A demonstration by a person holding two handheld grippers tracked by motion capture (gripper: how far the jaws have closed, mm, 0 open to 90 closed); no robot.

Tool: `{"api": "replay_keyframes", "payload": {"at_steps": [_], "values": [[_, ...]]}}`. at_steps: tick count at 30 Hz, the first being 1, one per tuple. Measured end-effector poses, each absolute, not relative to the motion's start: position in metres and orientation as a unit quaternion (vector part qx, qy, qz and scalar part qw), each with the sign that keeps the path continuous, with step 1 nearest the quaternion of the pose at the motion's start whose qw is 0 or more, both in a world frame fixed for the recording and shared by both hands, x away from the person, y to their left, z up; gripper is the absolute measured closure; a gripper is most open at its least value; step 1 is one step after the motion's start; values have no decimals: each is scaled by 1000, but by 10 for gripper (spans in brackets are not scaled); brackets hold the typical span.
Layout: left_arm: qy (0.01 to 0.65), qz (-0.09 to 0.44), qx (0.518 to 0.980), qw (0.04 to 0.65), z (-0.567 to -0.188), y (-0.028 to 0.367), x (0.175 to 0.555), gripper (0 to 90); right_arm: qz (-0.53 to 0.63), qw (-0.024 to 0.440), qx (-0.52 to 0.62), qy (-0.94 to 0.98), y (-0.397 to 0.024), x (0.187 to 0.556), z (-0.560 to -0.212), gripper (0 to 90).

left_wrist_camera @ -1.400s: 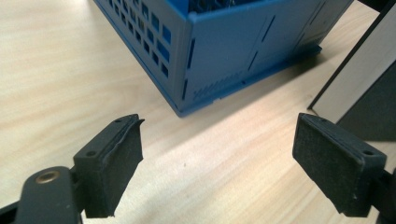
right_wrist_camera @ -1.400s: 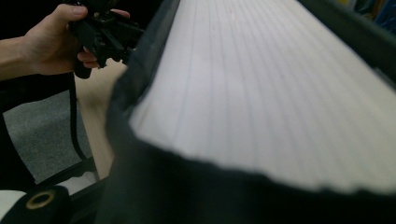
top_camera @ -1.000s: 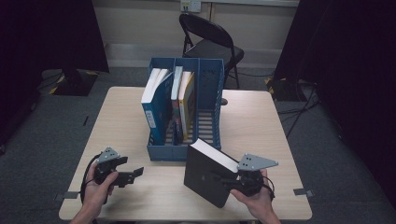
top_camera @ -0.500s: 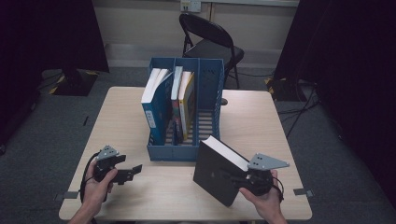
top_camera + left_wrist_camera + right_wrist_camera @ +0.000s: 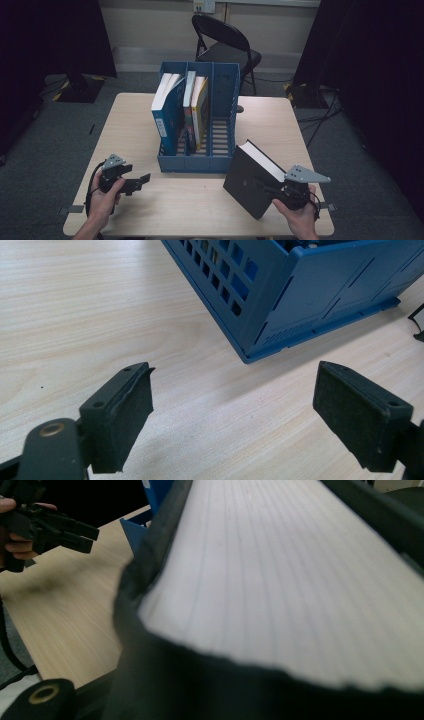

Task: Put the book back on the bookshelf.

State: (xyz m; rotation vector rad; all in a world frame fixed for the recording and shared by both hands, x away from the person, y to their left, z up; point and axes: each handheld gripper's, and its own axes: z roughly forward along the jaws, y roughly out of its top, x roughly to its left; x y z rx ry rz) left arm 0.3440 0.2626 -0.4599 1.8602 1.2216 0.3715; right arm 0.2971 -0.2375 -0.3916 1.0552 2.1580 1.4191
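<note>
One pale wooden table [image 5: 150, 130], grey carpet [image 5: 45, 135]

Floor: grey carpet [image 5: 45, 135] around my table [image 5: 135, 112].
Furniture: black folding chair [image 5: 225, 45] behind it.
Wall: pale [image 5: 150, 22], dark curtains [image 5: 50, 35] flanking.
</note>
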Motion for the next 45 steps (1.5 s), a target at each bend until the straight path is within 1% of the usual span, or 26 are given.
{"api": "replay_keyframes", "payload": {"at_steps": [16, 19, 31, 37, 45], "values": [[503, 153, 738, 423, -461, 266, 345, 167, 490, 211, 406, 742, -255, 301, -391, 522], [501, 152, 738, 425, -460, 266, 345, 166, 489, 213, 413, 738, -257, 305, -391, 522], [504, 155, 739, 419, -461, 265, 346, 168, 477, 246, 420, 732, -252, 331, -390, 521], [505, 155, 738, 420, -461, 267, 346, 167, 475, 252, 423, 730, -250, 343, -390, 521], [505, 153, 739, 419, -462, 266, 346, 167, 475, 248, 408, 739, -247, 337, -393, 519]]}}
